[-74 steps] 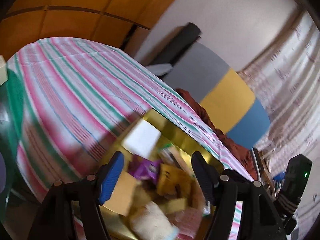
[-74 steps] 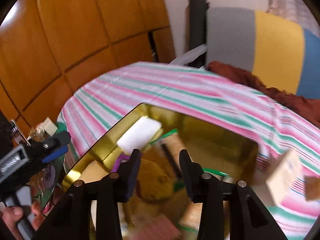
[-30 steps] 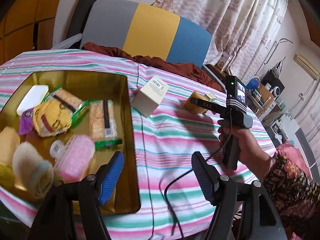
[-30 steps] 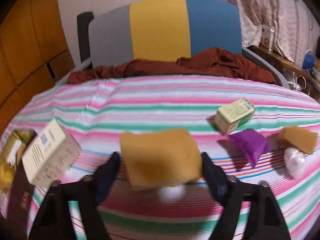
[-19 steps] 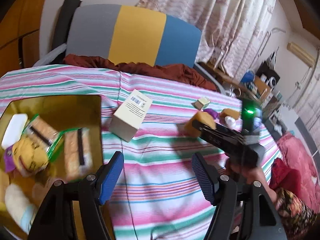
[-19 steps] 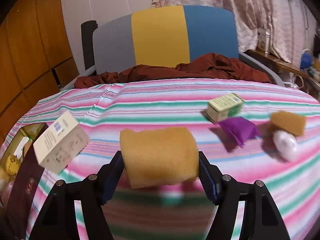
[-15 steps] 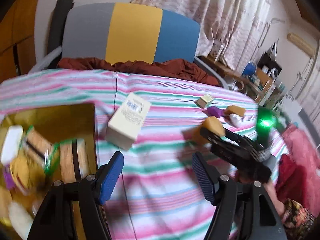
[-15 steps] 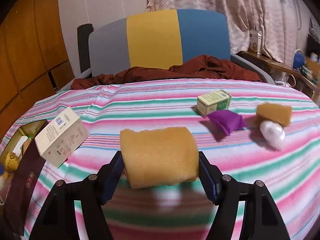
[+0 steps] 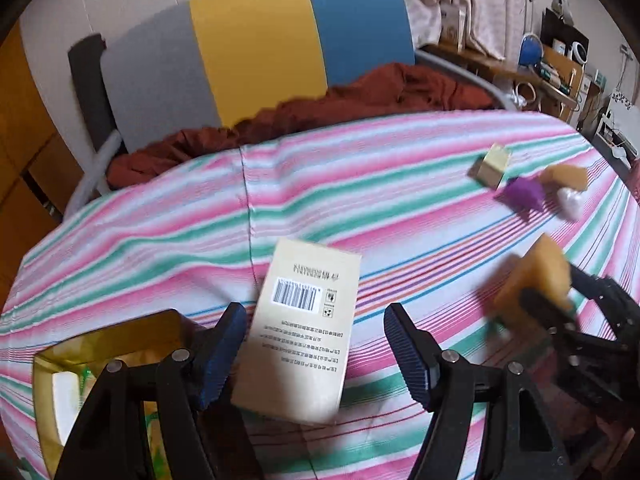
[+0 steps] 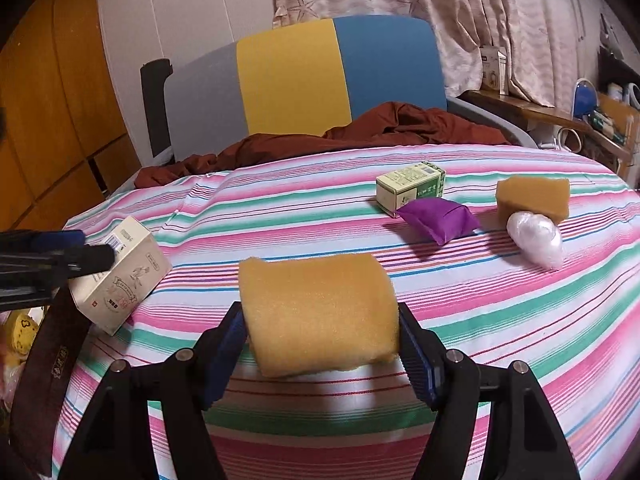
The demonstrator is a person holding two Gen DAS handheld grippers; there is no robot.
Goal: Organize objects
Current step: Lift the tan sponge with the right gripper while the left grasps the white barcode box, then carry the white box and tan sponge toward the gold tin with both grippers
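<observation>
Striped cloth (image 10: 500,312) in pink, green and white covers the surface, with a grey, yellow and blue chair back (image 10: 304,80), a rumpled rust-brown fabric (image 10: 400,128) and pale curtains (image 10: 480,12) beyond both grippers. Clenched on a porous, rounded yellow sponge (image 10: 320,312), the right gripper (image 10: 320,344) has a small green carton (image 10: 410,188), a purple pouch (image 10: 440,220), another sponge (image 10: 534,196) and a glossy white bundle (image 10: 536,238) ahead to its right. Spread wide, the left gripper (image 9: 314,354) holds nothing; a smooth cream barcoded box (image 9: 304,332) lies between its fingers, a gold tray (image 9: 100,344) at its left.
</observation>
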